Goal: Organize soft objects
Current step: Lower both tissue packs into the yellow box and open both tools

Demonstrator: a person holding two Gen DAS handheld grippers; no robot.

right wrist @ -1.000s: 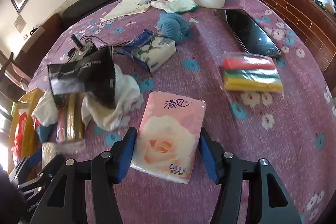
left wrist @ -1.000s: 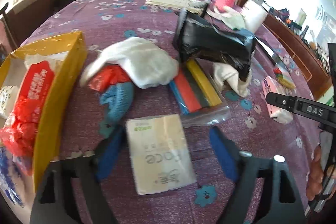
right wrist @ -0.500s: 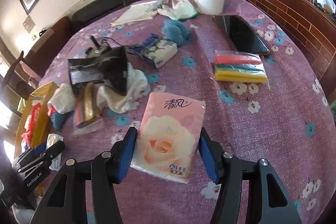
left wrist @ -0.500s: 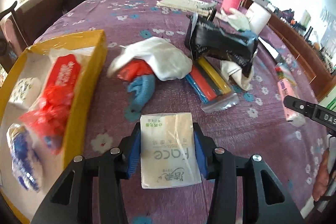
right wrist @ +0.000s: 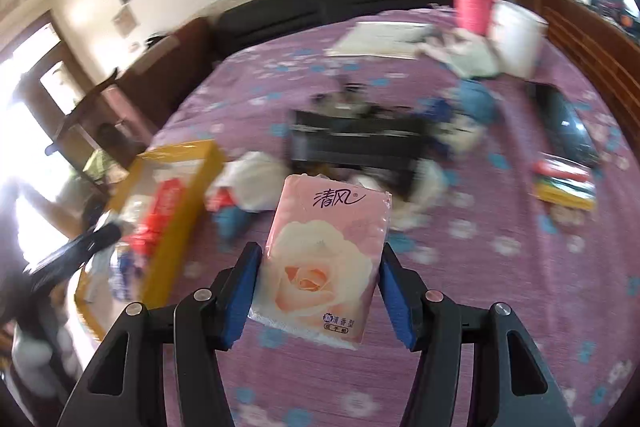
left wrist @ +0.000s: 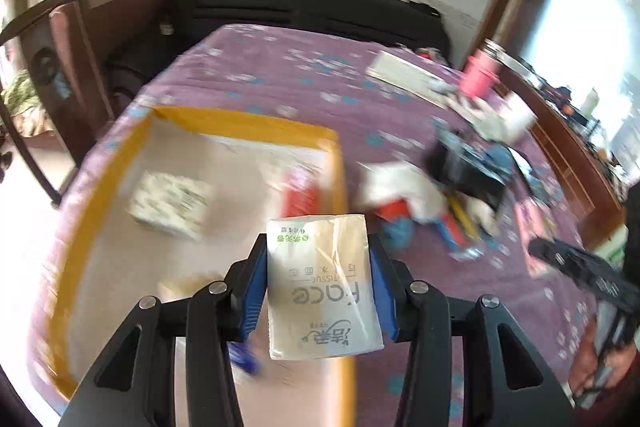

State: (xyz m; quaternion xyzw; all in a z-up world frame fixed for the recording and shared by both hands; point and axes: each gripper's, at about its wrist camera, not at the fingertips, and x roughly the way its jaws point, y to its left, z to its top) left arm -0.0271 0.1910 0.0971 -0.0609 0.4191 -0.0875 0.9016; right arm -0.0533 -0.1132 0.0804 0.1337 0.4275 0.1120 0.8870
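Left gripper (left wrist: 319, 269) has its fingers clamped on a beige tissue pack (left wrist: 322, 285), held above the yellow box (left wrist: 248, 125). Only this view looks down inside: a patterned tissue pack (left wrist: 171, 201) and a red packet (left wrist: 300, 193), all blurred. The right wrist view shows the right gripper (right wrist: 320, 279) squeezing a pink tissue pack (right wrist: 324, 259) over the purple surface (right wrist: 500, 291), box (right wrist: 182, 203) off left.

The pink tissue pack (right wrist: 320, 263) is showing a glossy plastic wrap, and the beige tissue pack (left wrist: 322, 287) is looking like smooth, faintly shiny film. The bench (right wrist: 500, 291) is wearing matt purple cloth, while the yellow box (left wrist: 240, 125) is looking like smooth cardboard
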